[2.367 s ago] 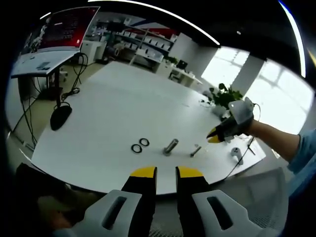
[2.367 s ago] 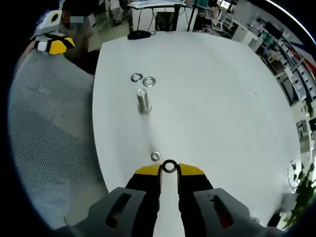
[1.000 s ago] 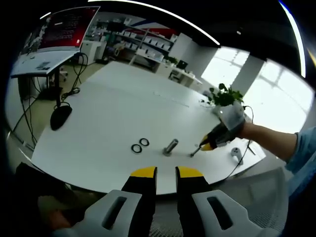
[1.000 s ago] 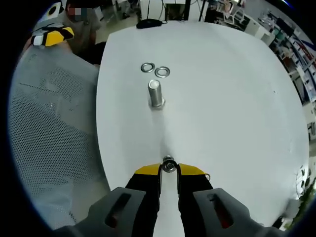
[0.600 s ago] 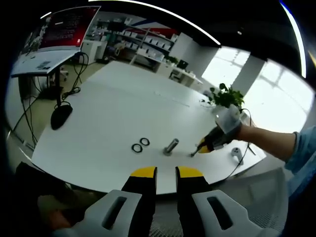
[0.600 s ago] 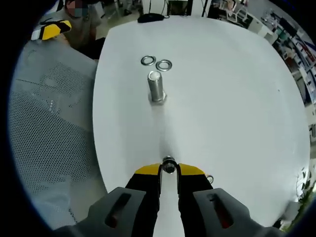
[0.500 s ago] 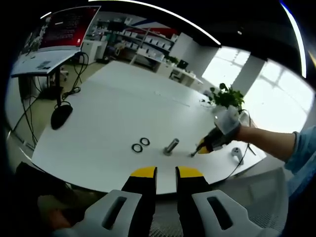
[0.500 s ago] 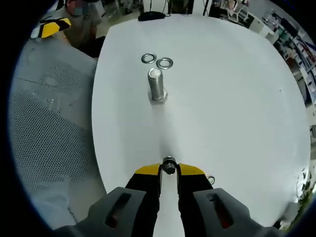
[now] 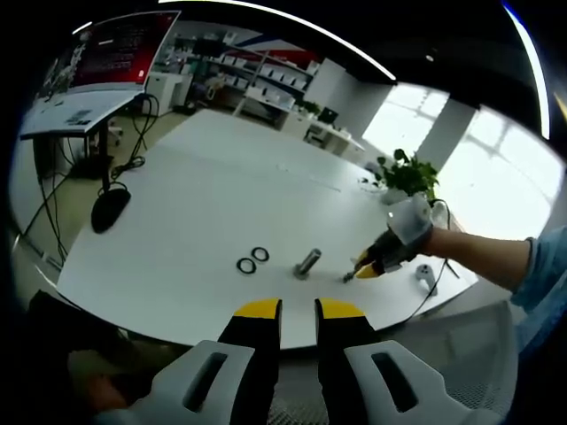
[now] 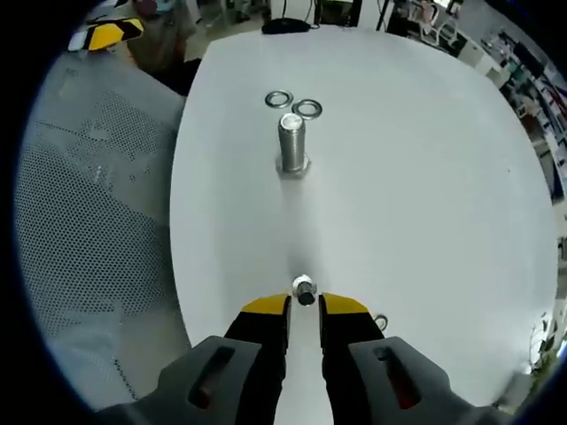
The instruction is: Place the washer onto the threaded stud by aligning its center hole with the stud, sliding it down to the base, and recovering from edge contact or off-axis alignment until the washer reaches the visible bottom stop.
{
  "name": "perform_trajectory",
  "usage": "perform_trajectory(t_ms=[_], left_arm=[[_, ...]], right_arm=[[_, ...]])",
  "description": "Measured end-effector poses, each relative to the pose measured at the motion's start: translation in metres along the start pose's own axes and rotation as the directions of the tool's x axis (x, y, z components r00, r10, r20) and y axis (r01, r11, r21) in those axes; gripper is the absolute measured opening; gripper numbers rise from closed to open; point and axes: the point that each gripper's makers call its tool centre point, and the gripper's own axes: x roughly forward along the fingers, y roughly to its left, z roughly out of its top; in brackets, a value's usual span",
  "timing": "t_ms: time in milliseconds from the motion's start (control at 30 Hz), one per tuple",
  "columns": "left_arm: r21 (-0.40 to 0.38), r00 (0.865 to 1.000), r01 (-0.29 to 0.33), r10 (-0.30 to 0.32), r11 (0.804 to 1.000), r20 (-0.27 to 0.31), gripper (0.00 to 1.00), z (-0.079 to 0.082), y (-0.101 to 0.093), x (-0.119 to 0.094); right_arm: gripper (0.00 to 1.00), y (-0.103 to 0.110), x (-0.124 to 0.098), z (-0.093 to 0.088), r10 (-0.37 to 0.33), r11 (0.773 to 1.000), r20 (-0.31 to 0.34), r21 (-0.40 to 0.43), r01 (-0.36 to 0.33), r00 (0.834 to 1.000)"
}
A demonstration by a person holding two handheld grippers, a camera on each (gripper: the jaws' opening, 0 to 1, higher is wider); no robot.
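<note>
Stud, small and bright-topped, stands at lower centre of the right gripper view, just ahead of the yellow tips of the right gripper. A darker round bit sits right below the bright top, between the tips. It is probably the washer, but I cannot tell if it is on the stud or pinched. The jaws show a narrow gap; whether they are clenched or released cannot be told.

A small ring lies on the white table just right of the right jaw. A big upright bolt stands at upper centre, with two loose washers side by side just beyond it. A grey mesh chair is on the left, and the left gripper sits at upper left.

In the left gripper view, the left gripper is at bottom centre, off the table edge, with its jaws slightly apart and nothing between them. The right gripper is at right of centre, tips down at the small stud, held by a hand with a blue sleeve. The big bolt is just left of the stud, and the two washers lie further left. A black mouse is on the far left and a plant at upper right.
</note>
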Motion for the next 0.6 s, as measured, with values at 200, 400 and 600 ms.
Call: perform_trajectory(t_ms=[200, 400, 600], left_arm=[[-0.002, 1.000, 0.000, 0.000, 1.000, -0.001, 0.12, 0.000, 0.000, 0.000], [0.000, 1.000, 0.001, -0.001, 1.000, 0.000, 0.12, 0.000, 0.000, 0.000], [0.002, 1.000, 0.002, -0.002, 1.000, -0.001, 0.12, 0.000, -0.001, 0.000]], right_arm=[[0.14, 0.001, -0.004, -0.002, -0.001, 1.000, 0.010, 0.010, 0.001, 1.000], [0.14, -0.005, -0.009, -0.012, -0.013, 0.999, 0.013, 0.045, 0.013, 1.000], [0.14, -0.007, -0.013, -0.025, -0.022, 0.996, 0.019, 0.086, 0.021, 1.000]])
